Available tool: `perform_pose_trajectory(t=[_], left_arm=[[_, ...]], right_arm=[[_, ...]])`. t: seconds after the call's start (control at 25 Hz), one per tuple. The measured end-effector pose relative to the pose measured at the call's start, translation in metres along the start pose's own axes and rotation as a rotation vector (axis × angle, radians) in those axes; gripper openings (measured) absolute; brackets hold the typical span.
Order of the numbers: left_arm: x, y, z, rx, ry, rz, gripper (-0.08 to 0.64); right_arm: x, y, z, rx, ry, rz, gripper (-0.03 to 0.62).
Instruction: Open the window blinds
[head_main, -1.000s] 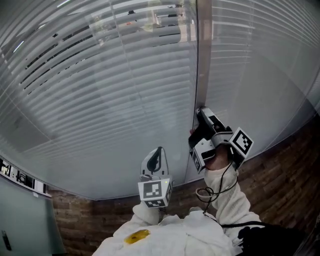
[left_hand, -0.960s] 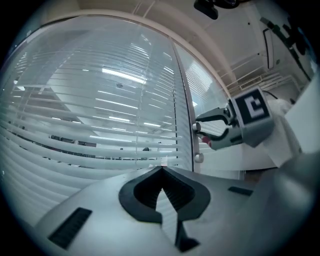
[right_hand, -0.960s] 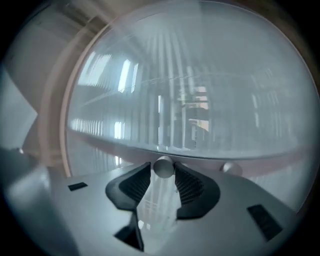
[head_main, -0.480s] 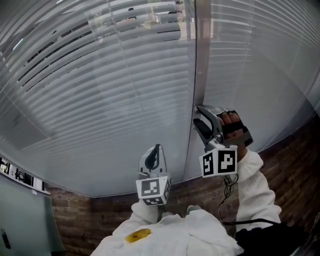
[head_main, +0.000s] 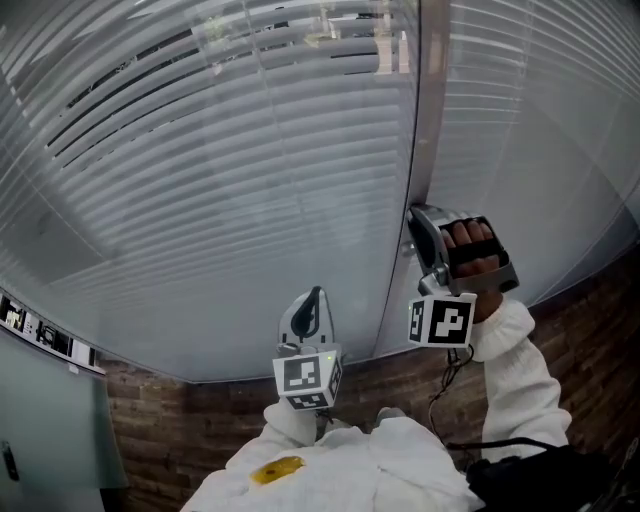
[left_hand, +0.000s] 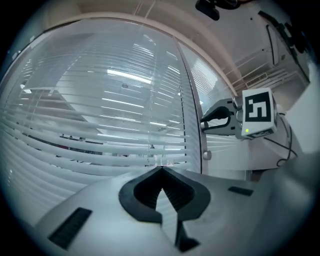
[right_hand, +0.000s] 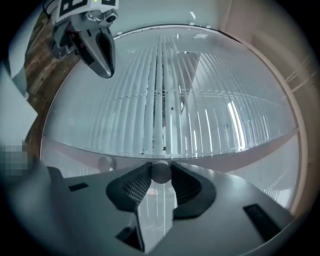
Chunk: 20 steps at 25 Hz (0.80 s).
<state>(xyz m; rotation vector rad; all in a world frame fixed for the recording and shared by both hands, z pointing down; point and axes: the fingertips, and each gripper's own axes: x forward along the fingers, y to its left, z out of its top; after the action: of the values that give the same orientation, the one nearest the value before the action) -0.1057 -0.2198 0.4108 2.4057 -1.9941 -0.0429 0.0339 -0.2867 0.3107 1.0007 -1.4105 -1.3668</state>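
White slatted blinds (head_main: 230, 150) hang behind glass on both sides of a grey upright frame (head_main: 425, 120). My right gripper (head_main: 412, 232) is at that frame, rolled onto its side. It is shut on a small round grey knob (right_hand: 161, 172), and its jaws have just been closing on it. A second knob (left_hand: 206, 155) sits on the frame just below. My left gripper (head_main: 316, 295) is held level in front of the left pane, apart from the glass. Its jaws are shut and nothing is between them. Dark gaps show between the slats near the top left.
A brick wall (head_main: 560, 330) runs below the window sill. A grey panel (head_main: 50, 430) stands at the lower left. The person's white sleeves and clothing (head_main: 380, 460) fill the bottom of the head view, with a yellow mark (head_main: 272, 470) on them.
The right gripper rolled about its own line at the frame, so its marker cube now sits below the hand. It stayed at the knob. The left gripper kept still.
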Motion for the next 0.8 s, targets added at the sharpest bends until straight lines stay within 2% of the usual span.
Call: perform_pose_trajectory(t=[0.12, 0.32, 0.52, 0.64, 0.8], left_arm=[[0.002, 0.0, 0.004, 0.01, -0.013, 0.003, -0.002], [0.011, -0.006, 0.013, 0.024, -0.033, -0.022, -0.002], [0.018, -0.013, 0.018, 0.022, -0.038, -0.041, -0.002], [0.02, -0.017, 0.021, 0.025, -0.035, -0.05, -0.002], [0.019, -0.021, 0.021, 0.026, -0.029, -0.06, -0.002]], right_arm=[[0.0, -0.002, 0.001, 0.152, -0.009, -0.011, 0.133], [0.0, -0.008, -0.001, 0.56, -0.016, -0.046, 0.132], [0.0, -0.011, -0.006, 0.791, -0.009, -0.134, 0.132], [0.0, -0.012, -0.008, 0.939, -0.025, -0.119, 0.132], [0.0, -0.014, -0.011, 1.204, -0.071, -0.069, 0.132]])
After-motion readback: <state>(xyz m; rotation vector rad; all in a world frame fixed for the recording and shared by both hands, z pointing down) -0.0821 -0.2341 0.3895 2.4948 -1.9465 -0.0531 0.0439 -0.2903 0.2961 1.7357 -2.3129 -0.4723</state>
